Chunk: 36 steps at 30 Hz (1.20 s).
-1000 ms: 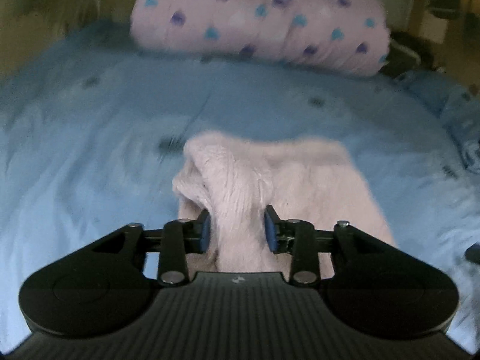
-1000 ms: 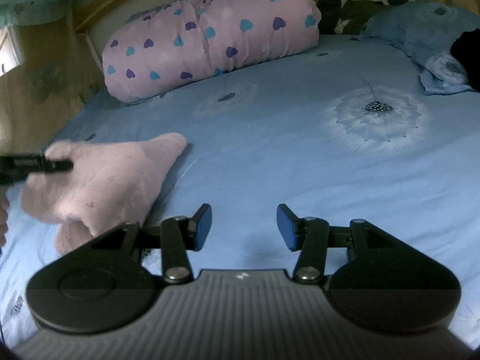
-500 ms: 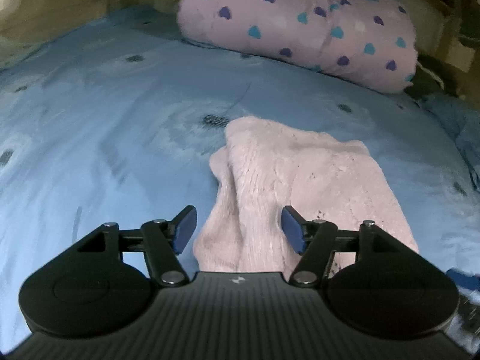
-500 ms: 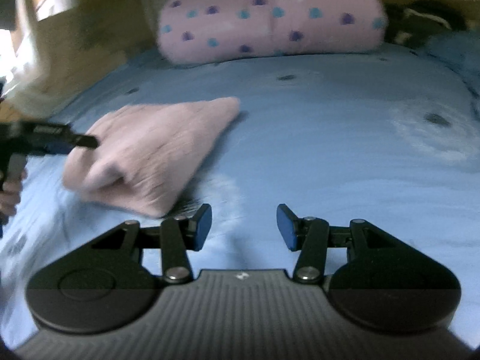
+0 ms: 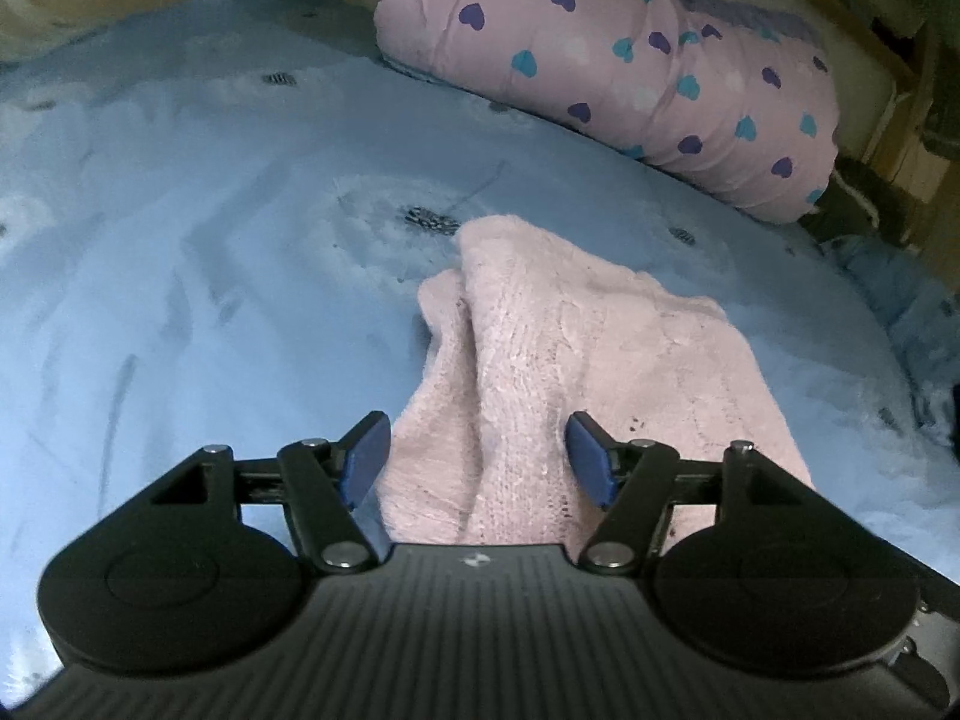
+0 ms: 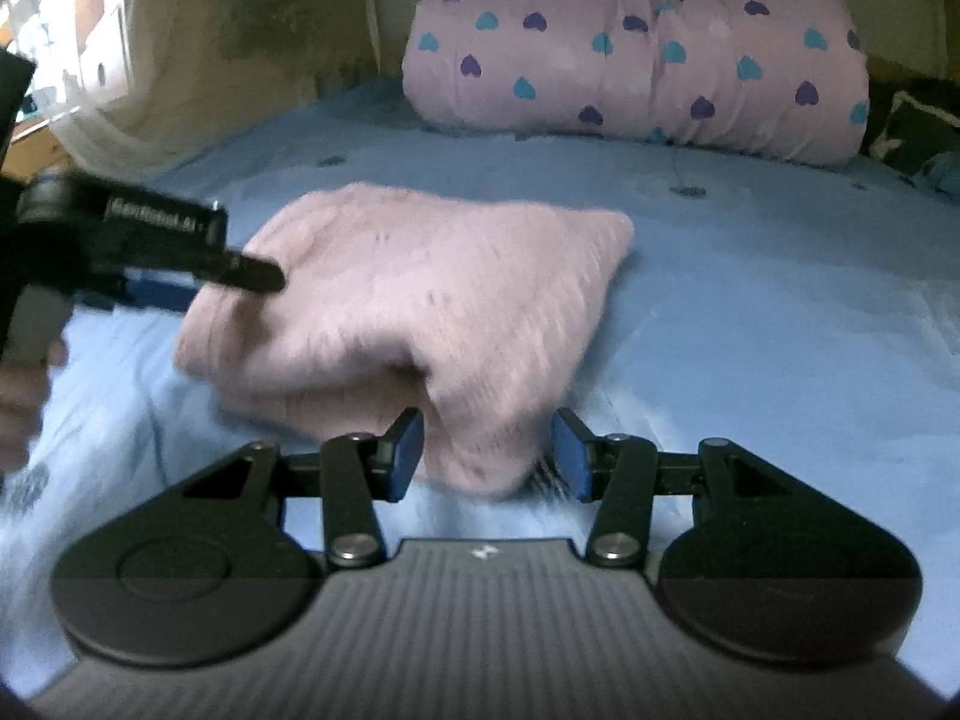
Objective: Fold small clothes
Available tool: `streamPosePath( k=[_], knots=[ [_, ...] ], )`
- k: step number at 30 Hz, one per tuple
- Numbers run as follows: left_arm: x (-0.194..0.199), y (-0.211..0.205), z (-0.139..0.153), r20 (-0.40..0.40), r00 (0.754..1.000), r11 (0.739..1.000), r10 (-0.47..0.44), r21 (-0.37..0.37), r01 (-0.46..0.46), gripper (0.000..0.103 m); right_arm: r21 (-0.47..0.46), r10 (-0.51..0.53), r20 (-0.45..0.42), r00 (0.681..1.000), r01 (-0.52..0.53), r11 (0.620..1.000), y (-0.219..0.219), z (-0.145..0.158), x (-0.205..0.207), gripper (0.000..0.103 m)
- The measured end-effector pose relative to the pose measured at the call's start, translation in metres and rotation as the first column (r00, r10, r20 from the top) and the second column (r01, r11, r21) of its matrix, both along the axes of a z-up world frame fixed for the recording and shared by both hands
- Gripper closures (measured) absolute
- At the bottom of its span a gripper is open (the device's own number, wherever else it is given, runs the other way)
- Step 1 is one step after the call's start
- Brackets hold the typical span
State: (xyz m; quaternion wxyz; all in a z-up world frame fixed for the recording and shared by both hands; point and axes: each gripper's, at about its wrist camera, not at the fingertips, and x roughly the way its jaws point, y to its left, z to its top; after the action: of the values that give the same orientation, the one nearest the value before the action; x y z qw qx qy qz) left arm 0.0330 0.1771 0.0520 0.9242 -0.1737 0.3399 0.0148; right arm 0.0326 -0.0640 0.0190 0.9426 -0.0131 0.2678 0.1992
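A fuzzy pale pink garment point(image 5: 576, 360) lies folded over on the blue bed sheet point(image 5: 180, 276). My left gripper point(image 5: 477, 456) is open, its jaws either side of the garment's near end. In the right wrist view the garment point(image 6: 420, 300) is a rumpled bundle. My right gripper point(image 6: 486, 450) is open, with a near corner of the garment between its blue pads point(image 6: 402, 450). The left gripper point(image 6: 180, 252) also shows there, at the garment's left edge.
A rolled pink quilt with blue and purple hearts point(image 5: 630, 66) lies along the head of the bed, also in the right wrist view point(image 6: 648, 54). A blue pillow point(image 5: 900, 306) lies at the right. A wall and a wooden frame border the bed.
My left gripper let go of the garment and opened wide. My right gripper moved left up to the garment, whose corner is now between its jaws.
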Motion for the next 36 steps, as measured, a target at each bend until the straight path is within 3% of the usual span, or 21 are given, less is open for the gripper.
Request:
streamPosePath(
  k=[2, 3, 4, 7, 10, 15, 19, 28, 32, 34, 36],
  knots=[
    [0.002, 0.000, -0.004, -0.003, 1.000, 0.999, -0.015, -0.034, 0.015, 0.035, 0.014, -0.001, 0.014, 1.000, 0.001, 1.000, 0.005, 0.006, 0.003, 0.052],
    [0.002, -0.001, -0.005, 0.000, 1.000, 0.999, -0.020, -0.039, 0.020, 0.043, 0.023, 0.003, 0.027, 1.000, -0.004, 1.000, 0.006, 0.010, 0.003, 0.056],
    [0.002, -0.002, -0.005, 0.003, 1.000, 0.999, -0.030, -0.045, 0.030, 0.059, 0.018, 0.005, 0.039, 0.999, -0.006, 1.000, 0.007, 0.013, 0.003, 0.064],
    [-0.001, -0.005, 0.001, 0.025, 0.999, 0.999, -0.034, -0.033, 0.034, 0.087, -0.005, 0.016, 0.055, 0.998, -0.016, 1.000, 0.011, 0.020, 0.005, 0.070],
    [-0.007, -0.002, 0.014, 0.059, 0.998, 0.999, -0.005, 0.047, 0.002, 0.088, -0.048, 0.018, 0.095, 0.995, -0.014, 0.999, 0.014, 0.025, 0.000, 0.075],
    [-0.001, 0.009, -0.002, -0.028, 1.000, 1.000, -0.004, 0.031, 0.005, 0.087, -0.172, 0.085, 0.124, 0.989, -0.063, 0.983, 0.020, 0.010, -0.016, 0.076],
    [-0.003, 0.005, 0.001, -0.012, 1.000, 0.998, -0.025, 0.060, 0.026, 0.086, -0.222, 0.091, 0.103, 0.991, -0.066, 0.973, 0.018, -0.008, -0.018, 0.074],
    [-0.016, -0.001, 0.033, 0.053, 0.998, 0.994, -0.033, 0.110, 0.027, 0.082, -0.023, 0.125, -0.029, 0.992, -0.125, 0.992, -0.020, 0.031, -0.016, 0.073],
    [0.005, -0.006, 0.042, 0.073, 0.997, 0.994, -0.032, 0.111, 0.024, 0.081, 0.072, 0.068, -0.049, 0.996, -0.065, 0.995, -0.030, 0.045, -0.003, 0.072],
    [0.019, -0.010, 0.040, 0.082, 0.996, 0.993, -0.045, 0.112, 0.036, 0.081, 0.162, -0.002, -0.077, 0.997, 0.014, 0.987, -0.032, 0.049, 0.023, 0.071],
    [0.034, -0.013, 0.033, 0.085, 0.993, 0.989, -0.077, 0.131, 0.066, 0.081, 0.181, -0.027, -0.064, 0.998, 0.038, 0.983, -0.026, 0.046, 0.039, 0.071]
  ],
)
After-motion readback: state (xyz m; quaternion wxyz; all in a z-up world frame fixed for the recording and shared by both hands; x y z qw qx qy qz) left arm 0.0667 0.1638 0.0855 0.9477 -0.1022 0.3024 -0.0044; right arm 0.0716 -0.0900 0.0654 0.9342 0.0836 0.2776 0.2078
